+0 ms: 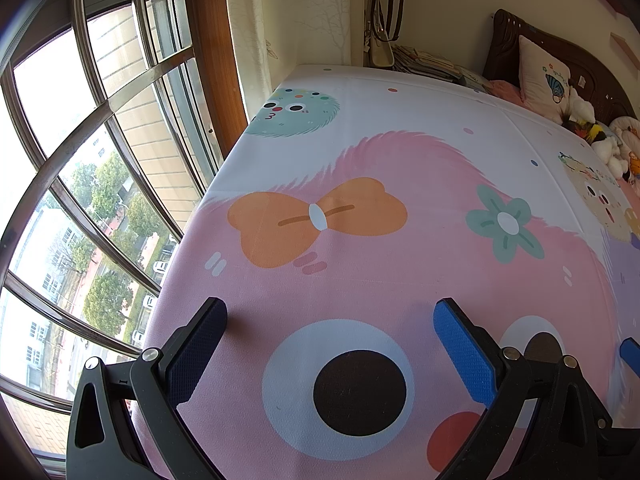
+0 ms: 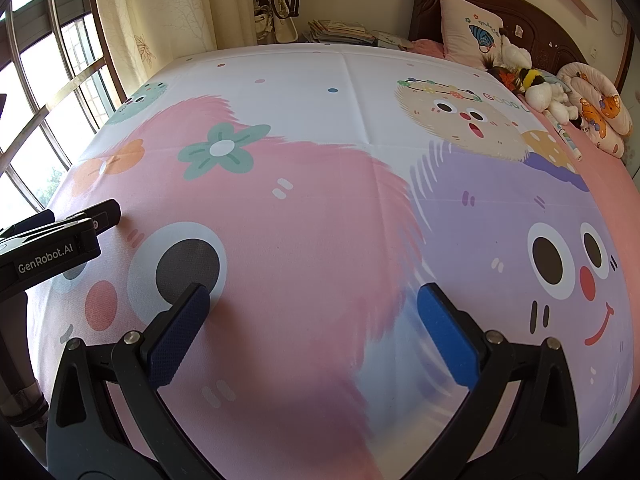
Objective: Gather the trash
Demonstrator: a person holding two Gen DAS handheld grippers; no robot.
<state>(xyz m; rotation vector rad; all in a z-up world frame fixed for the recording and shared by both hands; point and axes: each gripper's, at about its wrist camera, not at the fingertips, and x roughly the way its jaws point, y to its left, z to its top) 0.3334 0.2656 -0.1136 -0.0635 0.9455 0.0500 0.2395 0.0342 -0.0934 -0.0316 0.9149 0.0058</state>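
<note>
Two black grippers with blue-padded jaws hang over the cartoon-printed pink and lilac bedsheet [image 2: 320,216], the left gripper [image 1: 330,322] and the right gripper [image 2: 314,302] both spread wide and grasping nothing, touching nothing, with no trash visible between them.

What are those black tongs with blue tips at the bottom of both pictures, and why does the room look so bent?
They are two hand-held grippers, one in each of a person's hands; no robot arm is involved. Each carries a wide-angle camera looking along its fingers, which bends the room. One picture comes from the left gripper, the other from the right gripper, where the left one also shows at the edge. Both are open and hold nothing. Below them lies a bed with a cartoon sheet; pillows and plush toys sit at its head. I see no trash on the sheet.
</note>
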